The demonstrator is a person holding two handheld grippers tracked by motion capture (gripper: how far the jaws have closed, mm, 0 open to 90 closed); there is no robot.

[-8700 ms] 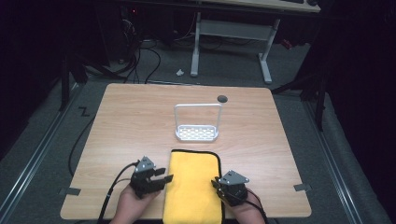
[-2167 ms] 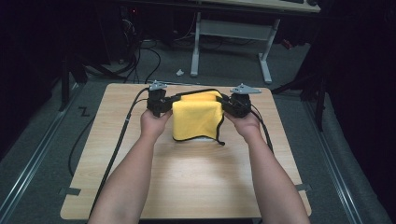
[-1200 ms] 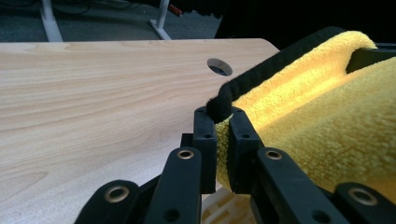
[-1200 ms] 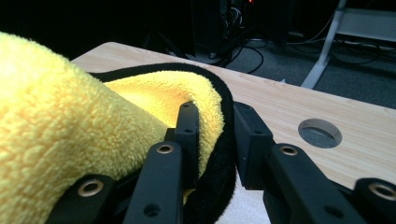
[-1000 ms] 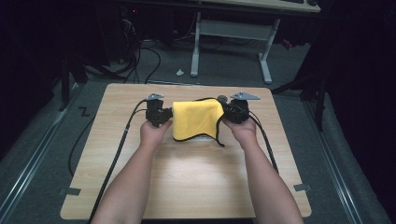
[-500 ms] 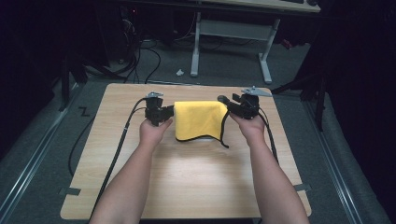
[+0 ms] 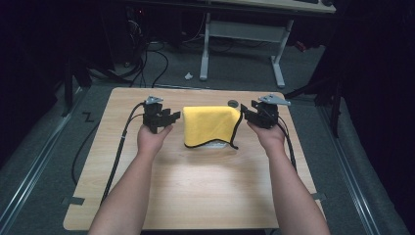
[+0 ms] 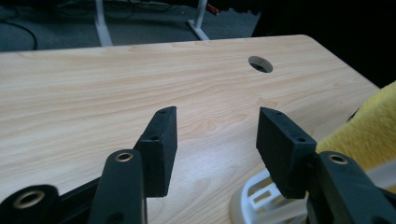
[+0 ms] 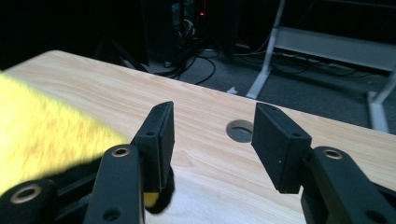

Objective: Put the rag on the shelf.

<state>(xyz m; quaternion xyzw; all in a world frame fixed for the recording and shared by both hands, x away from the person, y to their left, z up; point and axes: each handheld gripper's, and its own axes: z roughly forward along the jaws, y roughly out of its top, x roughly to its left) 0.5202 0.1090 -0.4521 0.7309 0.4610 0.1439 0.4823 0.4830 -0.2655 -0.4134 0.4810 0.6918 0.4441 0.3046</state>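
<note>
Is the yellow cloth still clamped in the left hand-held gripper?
No: the left hand-held gripper has just been opening, with bare wooden table between its pads, and the yellow microfibre cloth lies off to one side.

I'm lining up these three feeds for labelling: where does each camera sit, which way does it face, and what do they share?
High view: above the person's side, facing forward and down on the table; both forearms, left hand-held gripper, right hand-held gripper.
Left gripper view: rides that gripper, looking along its open jaws across the tabletop; white rack.
Right gripper view: likewise, jaws open.
Shared: yellow cloth and table's cable hole.
</note>
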